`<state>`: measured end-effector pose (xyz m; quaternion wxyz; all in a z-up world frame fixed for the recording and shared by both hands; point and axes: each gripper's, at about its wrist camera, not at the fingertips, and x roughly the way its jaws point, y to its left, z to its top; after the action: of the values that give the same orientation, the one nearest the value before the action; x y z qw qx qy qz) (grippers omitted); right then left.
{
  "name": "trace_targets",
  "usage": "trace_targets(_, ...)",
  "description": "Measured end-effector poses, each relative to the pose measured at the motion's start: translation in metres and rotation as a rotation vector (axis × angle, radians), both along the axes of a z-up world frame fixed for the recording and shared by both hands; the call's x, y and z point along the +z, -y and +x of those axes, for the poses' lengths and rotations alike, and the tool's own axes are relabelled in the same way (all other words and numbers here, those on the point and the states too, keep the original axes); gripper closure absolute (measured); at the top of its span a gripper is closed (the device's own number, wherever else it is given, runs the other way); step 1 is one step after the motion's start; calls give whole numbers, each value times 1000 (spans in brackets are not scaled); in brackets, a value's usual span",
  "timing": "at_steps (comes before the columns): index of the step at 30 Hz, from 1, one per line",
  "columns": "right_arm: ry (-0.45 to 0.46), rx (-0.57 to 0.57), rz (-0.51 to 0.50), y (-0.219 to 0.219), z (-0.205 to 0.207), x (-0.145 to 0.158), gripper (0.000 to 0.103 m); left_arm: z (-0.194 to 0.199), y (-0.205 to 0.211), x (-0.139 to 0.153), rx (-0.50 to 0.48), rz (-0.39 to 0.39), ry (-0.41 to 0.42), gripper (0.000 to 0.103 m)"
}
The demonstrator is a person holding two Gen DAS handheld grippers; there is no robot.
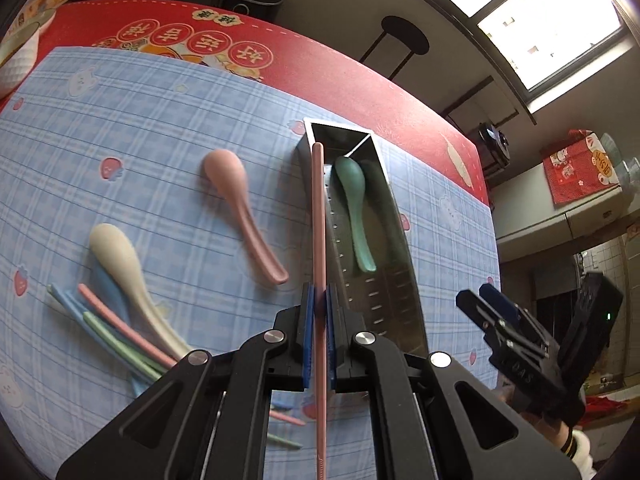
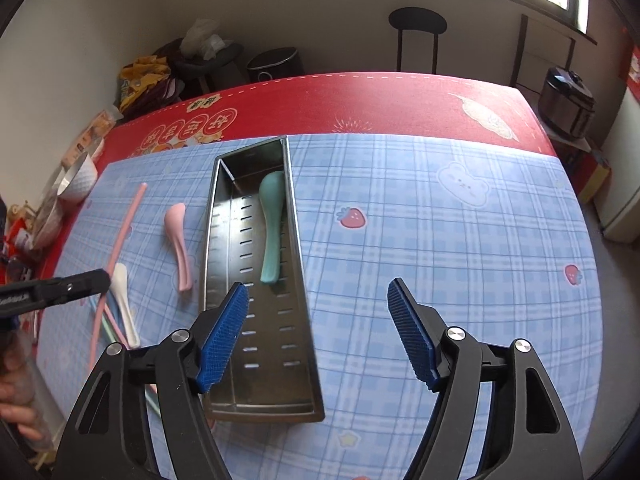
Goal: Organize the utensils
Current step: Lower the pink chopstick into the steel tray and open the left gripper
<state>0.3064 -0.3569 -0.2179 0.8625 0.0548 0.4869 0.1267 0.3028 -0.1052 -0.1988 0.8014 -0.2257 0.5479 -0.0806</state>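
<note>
My left gripper [image 1: 319, 300] is shut on a pink chopstick [image 1: 318, 216], held above the table with its far tip over the left rim of the steel utensil tray [image 1: 394, 280]. A green spoon [image 1: 354, 208] lies inside that tray. To the left on the blue cloth lie a pink spoon [image 1: 240, 208], a cream spoon [image 1: 124, 272] and several loose chopsticks [image 1: 108, 328]. My right gripper [image 2: 318, 308] hangs open over the near end of the tray [image 2: 218, 216], nothing between its pads, with the green spoon [image 2: 270, 224] beyond it. The pink chopstick [image 2: 122, 236] shows at the left there.
A blue checked cloth [image 2: 440, 240] covers the near part of a red table mat [image 2: 360, 100]. White bowls [image 2: 78, 178] and packets crowd the table's left edge. A black stool [image 2: 416, 32] and a cooker [image 2: 568, 104] stand beyond the table.
</note>
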Motion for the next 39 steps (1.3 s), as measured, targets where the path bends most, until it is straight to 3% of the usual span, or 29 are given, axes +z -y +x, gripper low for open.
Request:
trace_targets(6,-7,-39,7,41,-1,-4,33,38,40,-20,78,-61,-63,97)
trace_targets(7,-13,-48,12,47,0,-5,28,43,44,-23,91,-57,-69,97)
trace_targets(9,-16,-64,25,59,-1,-6,22,52,53,-31,112,-43,-85,97)
trace_targets(19,-10,-106,47,92,-8,-9,19,69,71,-61,144,101,-146,97)
trace_targets(28,-15,-126,65,100,-14,-10,19,78,76,-67,98,121,-143,96)
trace_targets(30,-10,-133,69,99,-17,-7,19,77,75,-61,74,115,-123,93)
trace_targets(34,7,-149,91,97,-25,2,16,62,66,-33,28,115,-62,69)
trace_targets(35,12,-148,96,95,-28,5,16,53,62,-23,15,105,-25,59)
trace_targets(39,39,-147,131,83,-39,16,16,13,45,9,-37,168,113,41)
